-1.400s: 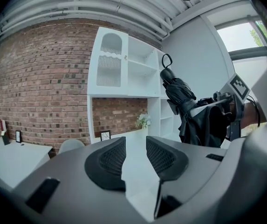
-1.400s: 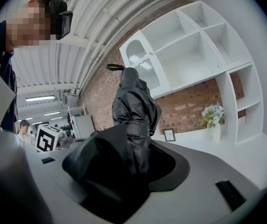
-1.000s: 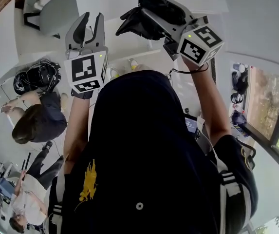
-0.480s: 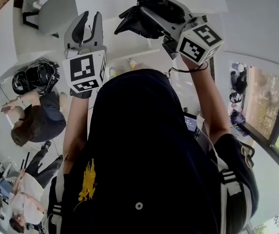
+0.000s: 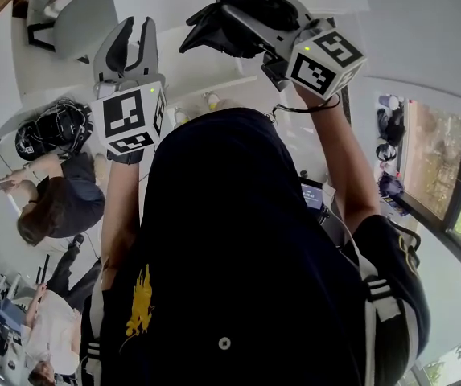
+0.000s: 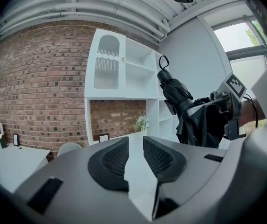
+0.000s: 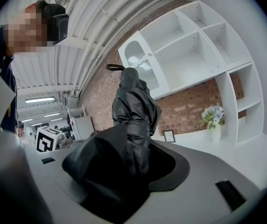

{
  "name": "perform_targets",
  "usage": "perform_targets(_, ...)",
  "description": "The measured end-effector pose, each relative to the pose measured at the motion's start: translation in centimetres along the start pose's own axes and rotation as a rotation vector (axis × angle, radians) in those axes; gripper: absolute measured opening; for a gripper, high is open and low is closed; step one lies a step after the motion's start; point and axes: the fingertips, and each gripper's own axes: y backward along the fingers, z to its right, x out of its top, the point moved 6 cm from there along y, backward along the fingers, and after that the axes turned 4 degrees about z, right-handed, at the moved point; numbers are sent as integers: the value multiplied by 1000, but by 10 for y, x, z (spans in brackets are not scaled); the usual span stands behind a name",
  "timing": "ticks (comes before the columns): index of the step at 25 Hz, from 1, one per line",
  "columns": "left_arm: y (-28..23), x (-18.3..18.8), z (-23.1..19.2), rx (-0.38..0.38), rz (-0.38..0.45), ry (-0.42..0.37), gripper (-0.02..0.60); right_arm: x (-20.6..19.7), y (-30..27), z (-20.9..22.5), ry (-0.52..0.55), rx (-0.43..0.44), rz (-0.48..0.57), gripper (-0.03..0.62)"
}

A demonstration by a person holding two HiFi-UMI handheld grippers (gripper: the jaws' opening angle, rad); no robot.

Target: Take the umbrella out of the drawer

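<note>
Black fabric filled the right gripper [image 5: 250, 22]: its fingers were clamped on the folded umbrella [image 7: 131, 111], whose loose canopy bulged out over them while the strapped bundle and its loop stood up past the tips. The umbrella was held high in the air, well clear of any furniture, with no drawer in any view. To its left the left gripper [image 6: 135, 148] hung level beside it, apart from the umbrella. Its fingers [image 6: 112, 157] had just been closing and stood a narrow gap apart with nothing between them. Far behind were a brick wall [image 6: 40, 87], a white shelf [image 6: 133, 73] and a white counter [image 6: 124, 139] with a vase of flowers [image 7: 213, 118].

The lift-out itself looked done, since the umbrella was already free and carried by one gripper. What remained, I judged, was to bring it somewhere to rest. That would call for a firm right-hand hold on slippery, bunched cloth, which might slide, and perhaps a second pinch from the left on the bundle before lowering it onto the counter.
</note>
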Motion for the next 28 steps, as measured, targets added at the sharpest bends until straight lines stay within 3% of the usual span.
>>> perform_targets(28,-4,2,2,-19,13,-2,101,-1,1,1,5,-8,6,259)
